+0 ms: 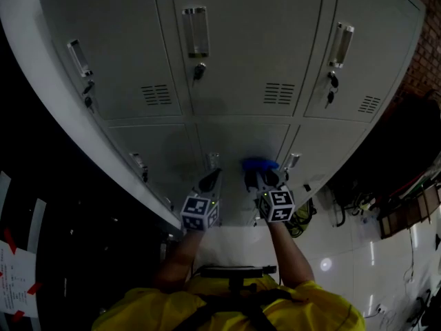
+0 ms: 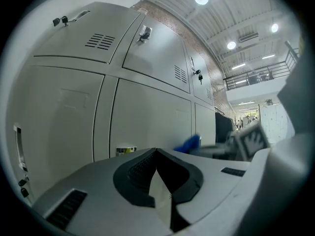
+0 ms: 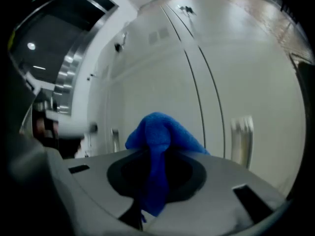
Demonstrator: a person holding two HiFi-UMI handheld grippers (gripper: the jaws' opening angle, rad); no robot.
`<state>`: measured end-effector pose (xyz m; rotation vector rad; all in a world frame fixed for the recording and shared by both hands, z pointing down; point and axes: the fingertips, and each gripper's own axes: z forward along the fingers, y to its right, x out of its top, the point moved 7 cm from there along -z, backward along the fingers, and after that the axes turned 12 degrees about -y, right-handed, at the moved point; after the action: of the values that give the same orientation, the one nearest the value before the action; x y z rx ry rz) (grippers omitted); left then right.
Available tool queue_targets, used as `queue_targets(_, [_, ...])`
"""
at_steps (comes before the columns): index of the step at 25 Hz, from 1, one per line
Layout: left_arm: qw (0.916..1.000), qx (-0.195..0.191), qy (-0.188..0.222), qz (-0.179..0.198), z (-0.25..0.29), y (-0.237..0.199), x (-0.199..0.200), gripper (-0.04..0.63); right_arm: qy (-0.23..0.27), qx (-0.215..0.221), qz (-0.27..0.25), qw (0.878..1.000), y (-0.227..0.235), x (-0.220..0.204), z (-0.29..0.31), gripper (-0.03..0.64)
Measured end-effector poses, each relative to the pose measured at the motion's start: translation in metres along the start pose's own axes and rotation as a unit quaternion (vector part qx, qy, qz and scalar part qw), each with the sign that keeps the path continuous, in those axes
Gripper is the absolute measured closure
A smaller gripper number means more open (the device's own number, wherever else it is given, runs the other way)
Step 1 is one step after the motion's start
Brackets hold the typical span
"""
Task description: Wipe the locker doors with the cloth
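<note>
Grey metal lockers [image 1: 241, 54] fill the head view, with the lower middle door [image 1: 238, 143] straight ahead. A blue cloth [image 1: 260, 164] bulges out of my right gripper [image 1: 264, 176], which is shut on it. The cloth [image 3: 160, 134] sits at that lower door between two chrome handles [image 3: 241, 136]; I cannot tell if it touches. My left gripper [image 1: 215, 176] hovers just left of the cloth, close to the same door, shut [image 2: 156, 155] with nothing in it. In the left gripper view the cloth [image 2: 190, 142] shows to the right.
Upper doors carry handles [image 1: 196, 32] with keys hanging below them and vent slots [image 1: 279, 93]. A dark cabinet with cables [image 1: 358, 198] stands at the right on the tiled floor. Papers with red tape [image 1: 15, 271] lie at the left. A brick wall [image 1: 424, 19] rises at the far right.
</note>
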<state>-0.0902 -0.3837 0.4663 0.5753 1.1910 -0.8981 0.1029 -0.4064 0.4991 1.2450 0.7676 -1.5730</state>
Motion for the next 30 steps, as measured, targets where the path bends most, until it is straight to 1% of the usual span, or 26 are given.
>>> queue_targets(2, [1.0000, -0.001, 0.005, 0.003, 0.001, -0.004, 0.002, 0.600, 0.074, 0.008, -0.034, 0.997, -0.018, 0.092, -0.025, 0.545])
queue_targets(3, [1.0000, -0.001, 0.007, 0.004, 0.002, -0.005, 0.004, 0.600, 0.099, 0.010, -0.046, 0.994, -0.023, 0.128, -0.031, 0.545])
queue_targets(4, [0.9999, -0.001, 0.009, 0.005, 0.001, -0.005, 0.005, 0.600, 0.112, 0.013, -0.052, 0.992, -0.026, 0.154, -0.032, 0.545])
queue_targets(5, [0.9999, -0.001, 0.011, 0.005, 0.000, -0.005, 0.006, 0.600, 0.115, 0.015, -0.054, 0.992, -0.028, 0.169, -0.031, 0.545])
queue_targets(6, [0.9999, -0.001, 0.013, 0.005, -0.001, -0.005, 0.008, 0.600, 0.114, 0.012, -0.056, 0.992, -0.029, 0.173, -0.029, 0.545])
queue_targets(7, [0.9999, 0.000, 0.015, 0.005, -0.002, -0.005, 0.008, 0.600, 0.108, 0.006, -0.058, 0.992, -0.029, 0.167, -0.026, 0.545])
queue_targets(9, [0.9999, 0.003, 0.013, 0.008, -0.003, -0.008, 0.008, 0.600, 0.076, -0.007, -0.053, 0.996, -0.024, 0.130, -0.015, 0.543])
queue_targets(12, [1.0000, 0.004, 0.005, 0.008, -0.001, -0.014, 0.004, 0.600, 0.005, -0.020, -0.023, 1.000, -0.008, 0.039, 0.014, 0.543])
queue_targets(15, [1.0000, 0.004, -0.004, 0.003, 0.000, -0.016, 0.001, 0.600, -0.077, -0.011, 0.005, 0.997, 0.003, -0.064, 0.053, 0.543])
queue_targets(17, [1.0000, -0.001, -0.003, 0.003, 0.000, -0.016, 0.000, 0.600, -0.121, -0.011, 0.005, 0.993, 0.006, -0.116, 0.075, 0.545])
queue_targets(19, [1.0000, -0.003, -0.004, 0.004, 0.000, -0.017, 0.001, 0.600, -0.152, -0.013, 0.003, 0.988, 0.006, -0.150, 0.089, 0.543])
queue_targets(21, [1.0000, -0.003, -0.005, 0.005, 0.000, -0.018, 0.000, 0.600, -0.159, -0.011, 0.014, 0.987, 0.006, -0.161, 0.092, 0.545])
queue_targets(23, [1.0000, -0.001, -0.004, 0.006, -0.001, -0.019, -0.002, 0.600, -0.138, -0.002, 0.024, 0.990, 0.001, -0.142, 0.082, 0.545])
queue_targets(24, [1.0000, 0.000, -0.003, 0.006, -0.001, -0.019, -0.002, 0.600, -0.117, 0.006, 0.026, 0.993, -0.005, -0.119, 0.072, 0.545])
queue_targets(25, [1.0000, 0.001, -0.004, 0.005, -0.002, -0.020, -0.002, 0.600, -0.090, 0.015, 0.024, 0.995, -0.012, -0.086, 0.057, 0.545])
queue_targets(27, [1.0000, 0.004, -0.005, 0.002, -0.004, -0.023, 0.000, 0.600, -0.019, 0.039, 0.004, 0.999, -0.033, 0.001, 0.024, 0.545])
queue_targets(28, [1.0000, 0.005, -0.004, 0.002, -0.003, -0.024, 0.001, 0.600, 0.026, 0.051, -0.012, 0.998, -0.043, 0.048, 0.008, 0.545])
queue_targets(30, [0.9999, 0.007, -0.002, 0.008, -0.002, -0.026, 0.004, 0.600, 0.101, 0.080, -0.036, 0.991, -0.061, 0.129, -0.013, 0.544])
